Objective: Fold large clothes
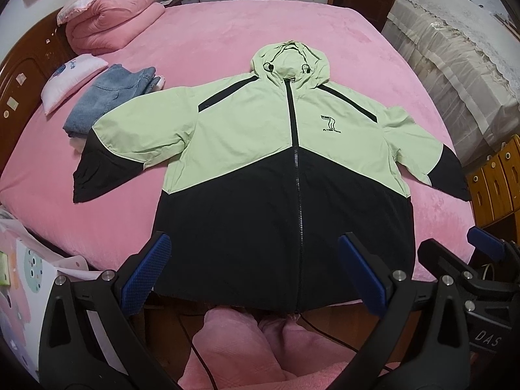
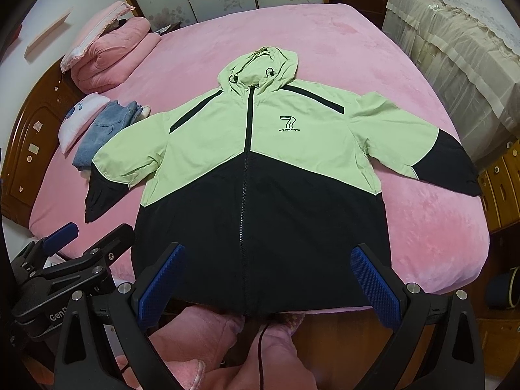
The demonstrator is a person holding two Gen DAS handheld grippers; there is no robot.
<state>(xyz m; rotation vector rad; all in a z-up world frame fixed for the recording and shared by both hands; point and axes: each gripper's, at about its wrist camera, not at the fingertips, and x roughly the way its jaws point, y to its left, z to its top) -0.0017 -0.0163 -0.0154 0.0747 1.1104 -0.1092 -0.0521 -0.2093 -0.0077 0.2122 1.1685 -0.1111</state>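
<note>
I am holding both claws, left claw (image 1: 255, 271) and right claw (image 2: 268, 279), wide open and empty; I should be pinching one sleeve cuff (image 2: 455, 169) of the jacket (image 2: 260, 169) first.

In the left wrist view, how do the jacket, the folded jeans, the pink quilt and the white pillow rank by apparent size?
1. jacket
2. pink quilt
3. jeans
4. white pillow
The quilt and jeans look close, and the quilt lies farther away, so their order is unsure.

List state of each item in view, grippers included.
jacket: spread flat on the bed, face up, zipped, sleeves out, unfolded
jeans: folded, beside the far sleeve
quilt: folded, stacked at the headboard
left gripper: open, empty
right gripper: open, empty
</note>
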